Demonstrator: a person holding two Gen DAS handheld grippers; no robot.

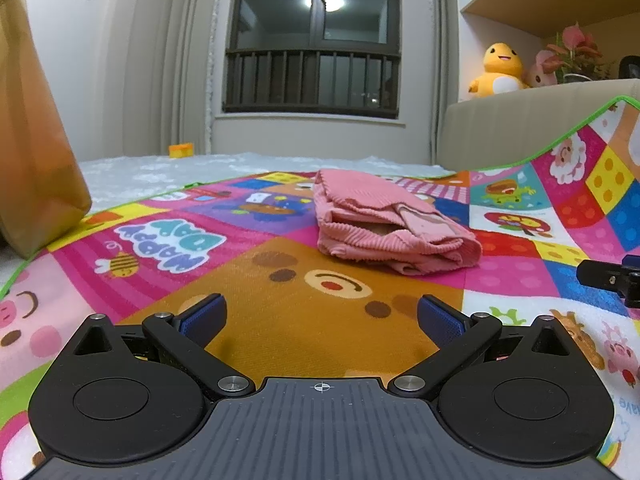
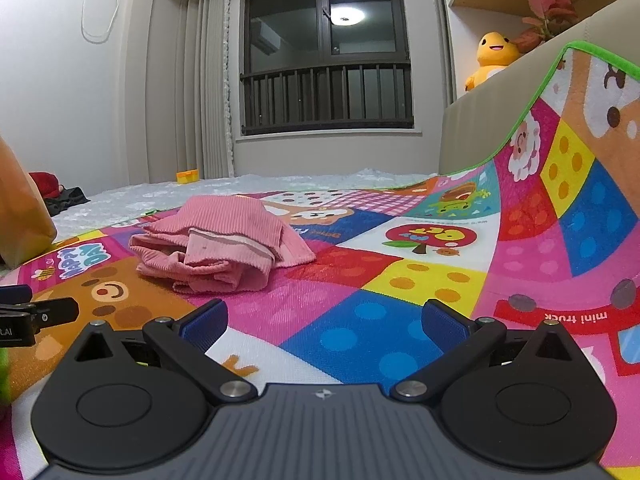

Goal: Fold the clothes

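The pink garment lies folded in a compact bundle on the play mat, at twelve o'clock from both tools. The left gripper and right gripper rest low with tongs apart and empty, so the fold looks essentially finished.

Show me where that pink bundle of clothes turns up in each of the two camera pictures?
Left wrist view: the pink bundle lies on the play mat, just right of centre, beyond the open tongs.
Right wrist view: the pink bundle lies left of centre on the same mat.
Shared landmark: the yellow duck toy, up on the right in both.
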